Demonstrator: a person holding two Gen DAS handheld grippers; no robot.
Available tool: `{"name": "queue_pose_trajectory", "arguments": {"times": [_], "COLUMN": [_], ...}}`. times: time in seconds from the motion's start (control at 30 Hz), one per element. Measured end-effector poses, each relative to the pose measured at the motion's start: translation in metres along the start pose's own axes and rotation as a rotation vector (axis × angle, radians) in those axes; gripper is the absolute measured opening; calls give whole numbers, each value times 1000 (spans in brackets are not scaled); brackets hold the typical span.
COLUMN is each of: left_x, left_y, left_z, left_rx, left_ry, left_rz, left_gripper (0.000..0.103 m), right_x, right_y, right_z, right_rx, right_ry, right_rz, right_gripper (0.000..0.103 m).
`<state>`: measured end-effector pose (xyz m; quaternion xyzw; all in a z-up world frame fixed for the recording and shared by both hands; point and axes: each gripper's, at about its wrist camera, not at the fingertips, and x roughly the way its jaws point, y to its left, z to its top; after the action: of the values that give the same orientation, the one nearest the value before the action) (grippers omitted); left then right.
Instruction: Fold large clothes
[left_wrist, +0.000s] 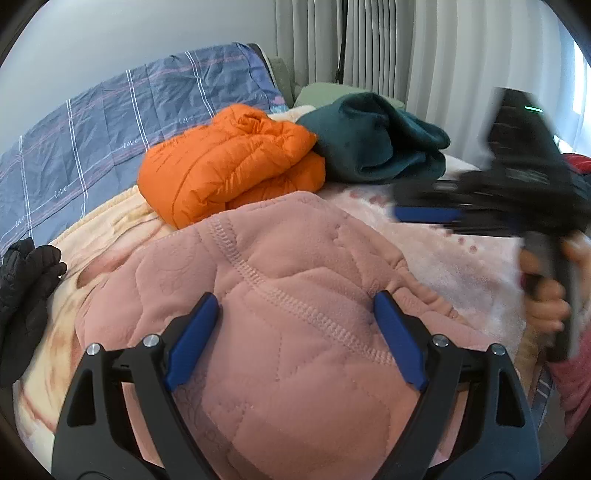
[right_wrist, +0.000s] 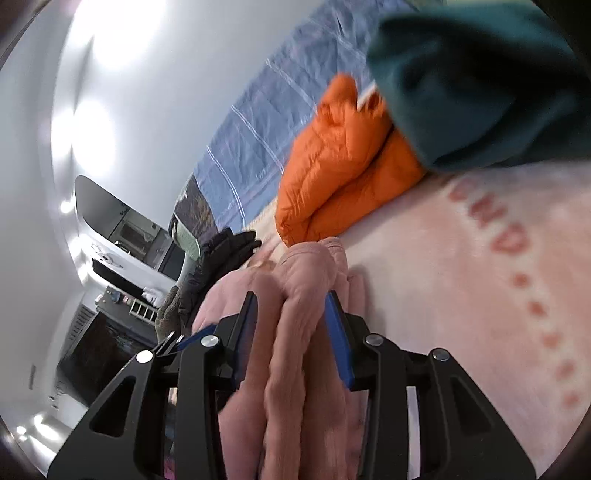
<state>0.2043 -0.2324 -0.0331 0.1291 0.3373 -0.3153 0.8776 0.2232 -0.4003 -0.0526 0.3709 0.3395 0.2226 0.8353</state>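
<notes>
Left wrist view: the pink garment lies folded on the blanket straight under the left tongs, spread wide and empty, while the right tongs clamp its bunched folds.

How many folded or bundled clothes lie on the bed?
4: pink fleece garment nearest, orange puffer jacket behind it, dark green fleece to its right, black garment at left edge. More may be hidden.

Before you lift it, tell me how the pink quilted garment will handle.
The pink quilted garment will probably flop and sag: it already lies in soft, bunched folds. It looks thick and padded with stitched quilting, so likely bulky but light. Its fleecy surface should grip the pads rather than slip.
</notes>
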Motion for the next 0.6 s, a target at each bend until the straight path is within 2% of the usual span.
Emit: {"name": "queue_pose_trajectory", "arguments": {"times": [0.1,0.17,0.2,0.23,0.27,0.37,0.43,0.47,0.53,0.57,0.6], "left_x": [-7,-9,-10,-10,-11,-16,-18,-13,2,10,18], "left_y": [3,7,9,10,11,11,8,5,0,0,-1], "left_z": [-5,-7,-8,-7,-7,-7,-7,-5,1,5,9], "left_rx": [-13,-28,-37,-41,-45,-43,-31,-16,-2,-4,-10], "left_ry": [-32,-44,-47,-48,-51,-79,-83,-55,18,48,81], "left_rz": [-22,-32,-46,-54,-69,-80,-85,-66,-27,-22,-19], "left_gripper": [87,87,87,87,86,86,86,86,86,87,87], "right_x": [29,43,47,49,45,19,15,21,45,56,65], "right_y": [-11,-8,-5,0,4,37,47,42,17,4,-11], "right_z": [11,20,24,31,33,27,16,13,12,9,4], "right_rx": [59,44,29,13,5,-153,-247,-258,-238,-232,-211], "right_ry": [62,90,106,108,95,-10,-59,-62,-24,8,38], "right_rz": [54,81,87,88,89,86,-2,-64,-237,-300,-326], "right_gripper": [40,39,19,9,9,8,8,8,8,11,13]}}
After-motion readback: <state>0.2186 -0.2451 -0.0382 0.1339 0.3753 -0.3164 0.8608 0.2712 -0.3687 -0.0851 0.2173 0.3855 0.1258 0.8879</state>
